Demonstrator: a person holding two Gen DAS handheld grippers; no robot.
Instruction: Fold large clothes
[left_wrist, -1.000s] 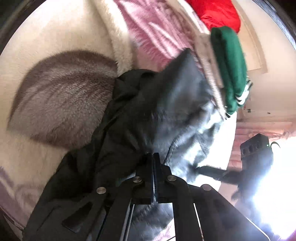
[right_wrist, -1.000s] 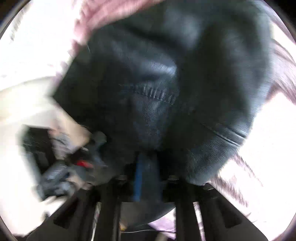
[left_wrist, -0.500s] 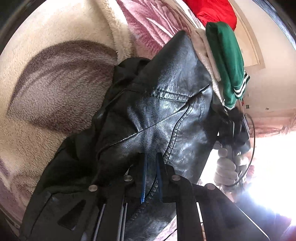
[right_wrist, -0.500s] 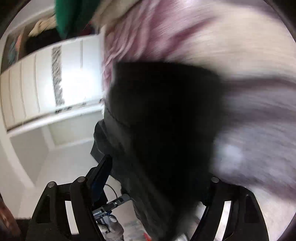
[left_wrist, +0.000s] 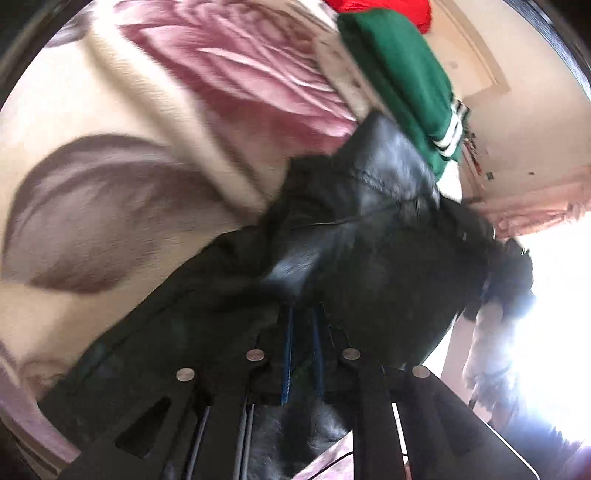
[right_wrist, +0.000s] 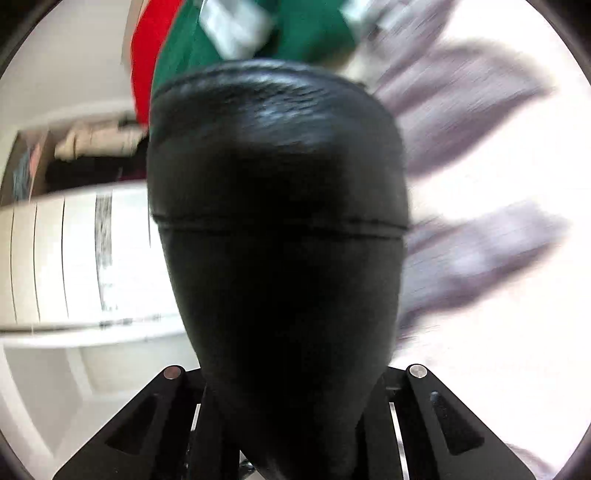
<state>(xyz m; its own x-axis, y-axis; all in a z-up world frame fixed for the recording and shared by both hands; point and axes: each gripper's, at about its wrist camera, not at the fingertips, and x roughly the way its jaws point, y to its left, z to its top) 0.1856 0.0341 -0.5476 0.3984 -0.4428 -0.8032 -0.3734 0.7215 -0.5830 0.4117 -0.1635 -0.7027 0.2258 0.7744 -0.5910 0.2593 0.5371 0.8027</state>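
Observation:
A black leather jacket (left_wrist: 369, 221) lies crumpled on a fleece blanket (left_wrist: 110, 192) printed with pink and grey flowers. My left gripper (left_wrist: 302, 317) sits low in the left wrist view, its blue pads (left_wrist: 286, 354) nearly together and pinching a dark fold of the jacket. In the right wrist view a rounded fold of the same jacket (right_wrist: 277, 221) fills the middle and narrows down between the fingers of my right gripper (right_wrist: 291, 391). Its jaws are closing on that fold, and the leather hides the pads.
A folded green garment with white stripes (left_wrist: 402, 77) and a red one (left_wrist: 380, 9) are stacked past the jacket. A blurred hand (left_wrist: 484, 332) shows at the right in window glare. White wardrobe doors (right_wrist: 55, 258) stand beyond the bed's edge.
My right gripper opened wide, swung round and closed onto a leather fold. The left gripper shifted with its pinch of jacket, and the jacket's top fold now lies lower in view.

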